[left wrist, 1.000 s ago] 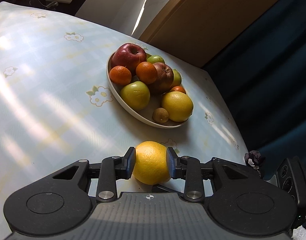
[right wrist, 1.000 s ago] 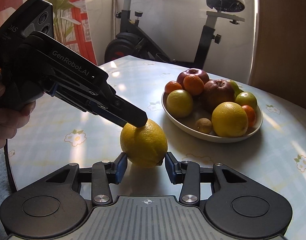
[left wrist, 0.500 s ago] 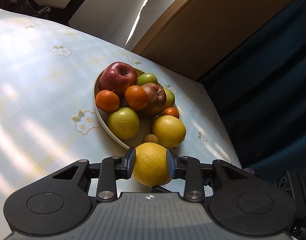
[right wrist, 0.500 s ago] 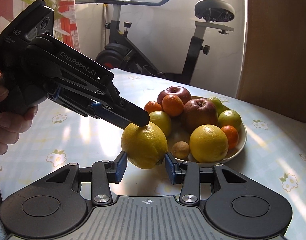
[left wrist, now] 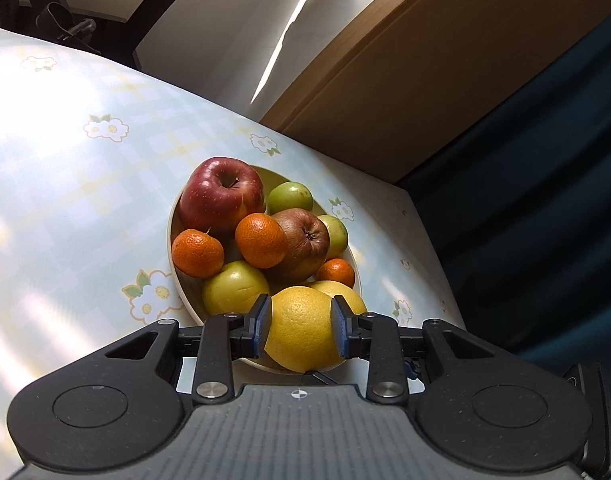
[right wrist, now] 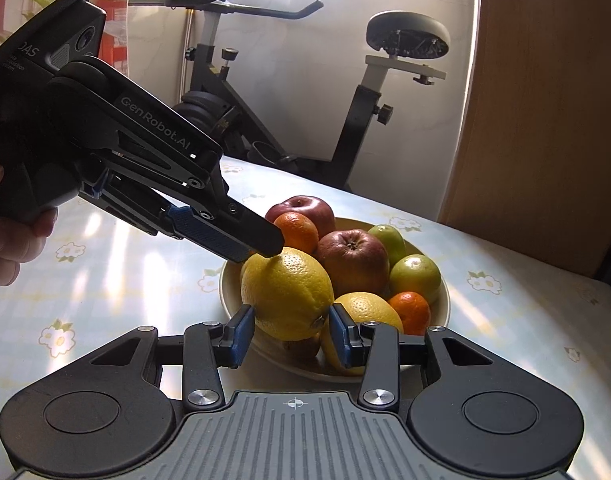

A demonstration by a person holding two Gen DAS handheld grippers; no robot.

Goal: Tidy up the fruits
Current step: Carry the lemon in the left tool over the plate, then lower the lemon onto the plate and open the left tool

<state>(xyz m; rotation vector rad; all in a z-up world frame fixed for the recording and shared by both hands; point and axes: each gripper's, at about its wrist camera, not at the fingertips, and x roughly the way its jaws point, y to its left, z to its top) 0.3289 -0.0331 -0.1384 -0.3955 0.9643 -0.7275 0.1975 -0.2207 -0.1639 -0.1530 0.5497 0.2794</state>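
Observation:
My left gripper is shut on a large yellow citrus fruit and holds it above the near rim of a cream bowl. The bowl holds a red apple, a brownish apple, tangerines, green fruits and another yellow citrus. In the right wrist view the left gripper comes in from the left with the yellow fruit over the bowl. My right gripper is open, its pads either side of the fruit but apart from it.
The bowl stands on a table with a pale checked, flowered cloth. An exercise bike stands behind the table. A wooden panel and a dark blue curtain lie to the right. The table edge is close to the bowl's right side.
My left gripper has carried the yellow fruit forward from the table in front of the bowl to above the bowl's near rim. The right gripper followed and stayed open.

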